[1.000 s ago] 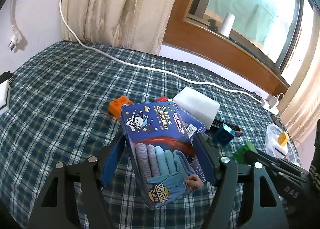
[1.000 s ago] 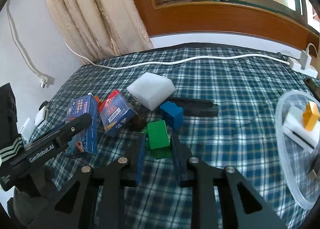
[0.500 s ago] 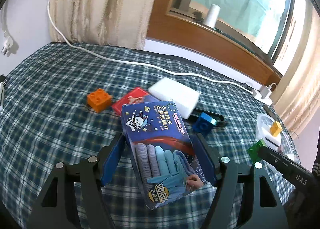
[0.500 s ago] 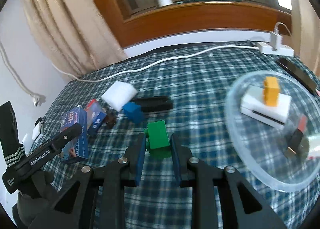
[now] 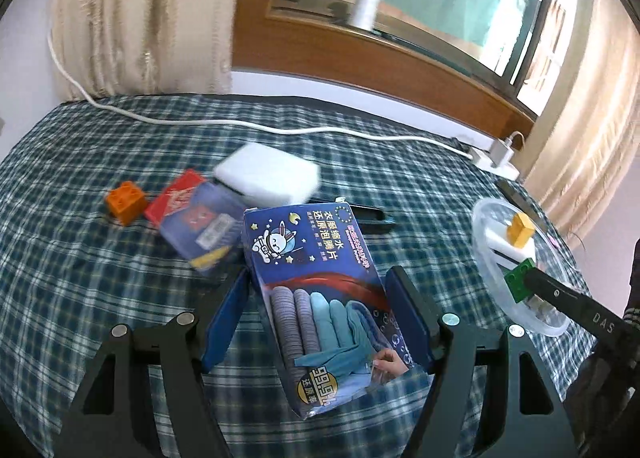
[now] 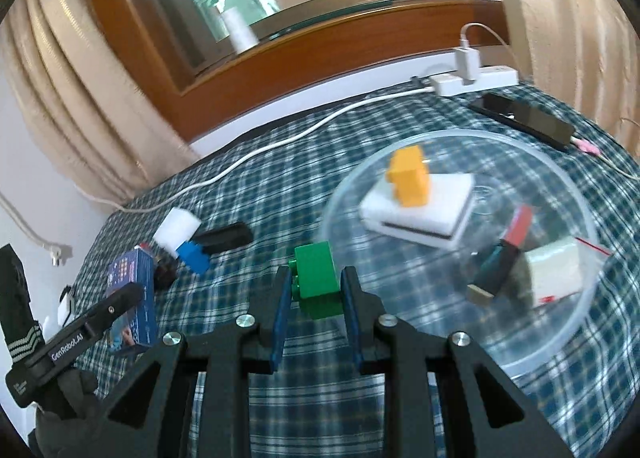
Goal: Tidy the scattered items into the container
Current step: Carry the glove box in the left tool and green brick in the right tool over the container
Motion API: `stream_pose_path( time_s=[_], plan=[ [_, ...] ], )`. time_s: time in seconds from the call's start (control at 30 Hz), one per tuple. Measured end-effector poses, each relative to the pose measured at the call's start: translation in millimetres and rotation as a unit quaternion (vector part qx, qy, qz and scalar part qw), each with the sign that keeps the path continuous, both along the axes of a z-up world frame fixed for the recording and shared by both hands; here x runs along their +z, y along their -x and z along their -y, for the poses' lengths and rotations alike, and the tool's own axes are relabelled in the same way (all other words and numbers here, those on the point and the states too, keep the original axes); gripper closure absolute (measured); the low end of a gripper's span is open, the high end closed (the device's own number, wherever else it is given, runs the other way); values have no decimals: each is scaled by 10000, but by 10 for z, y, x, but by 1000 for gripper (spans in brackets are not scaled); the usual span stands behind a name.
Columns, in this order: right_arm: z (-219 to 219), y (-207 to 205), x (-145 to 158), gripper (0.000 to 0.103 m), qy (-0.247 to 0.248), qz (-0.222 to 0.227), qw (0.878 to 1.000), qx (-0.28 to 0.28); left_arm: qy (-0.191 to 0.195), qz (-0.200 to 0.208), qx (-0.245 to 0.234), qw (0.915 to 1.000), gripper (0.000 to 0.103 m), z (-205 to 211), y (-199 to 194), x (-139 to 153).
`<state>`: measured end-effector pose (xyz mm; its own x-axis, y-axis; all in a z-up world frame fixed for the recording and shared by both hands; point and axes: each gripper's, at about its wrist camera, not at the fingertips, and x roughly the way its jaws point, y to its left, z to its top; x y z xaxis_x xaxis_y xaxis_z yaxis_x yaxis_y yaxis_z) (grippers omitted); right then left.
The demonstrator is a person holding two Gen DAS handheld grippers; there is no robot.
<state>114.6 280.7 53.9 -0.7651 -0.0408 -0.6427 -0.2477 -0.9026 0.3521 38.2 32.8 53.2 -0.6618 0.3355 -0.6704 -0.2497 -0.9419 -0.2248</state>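
Two grippers are recorded. The left gripper (image 5: 326, 322) is clamped on one dark blue box (image 5: 320, 298), held tilted above the plaid cloth (image 5: 80, 258). The right gripper (image 6: 314, 298) is clenched on one green brick (image 6: 318, 278), held at the near rim of one clear round container (image 6: 576, 322) that sits toward the cloth's right edge.

Inside the container are counted: one yellow brick (image 6: 408, 176) on one white sponge (image 6: 424, 214), one white packet (image 6: 560, 270), and one dark, blurred item (image 6: 496, 270) that cannot be identified.

Loose on the cloth are listed: one orange brick (image 5: 126, 202), one red-and-blue box (image 5: 196, 218), one white sponge block (image 5: 268, 176), one black bar (image 6: 224, 236) and one blue brick (image 6: 194, 258).

Along the far edge one white cable (image 5: 240, 124) is run to a power strip (image 6: 476, 80); one black phone (image 6: 520, 118) lies behind the container.

The orange brick is shown only by the left wrist view; the blue brick, packet and phone only by the right wrist view.
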Motion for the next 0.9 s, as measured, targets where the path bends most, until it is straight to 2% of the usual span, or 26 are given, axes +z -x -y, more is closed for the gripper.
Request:
stream_pose_path(
  time_s=[0.4,0.6,0.9],
  plan=[
    [-443,-212,-78,75,263,-38,9990,-365,62,122,-710,9974,30,-658,-56,62],
    [-560,-312,-72,75,352,-122,9983,-440,-25,256,-1149,9930,30,-1012,-74,82],
    [-694,-401,-79,75,483,-207,9974,-487,51,282,-1606,9866,30,-1457,-17,123]
  ],
)
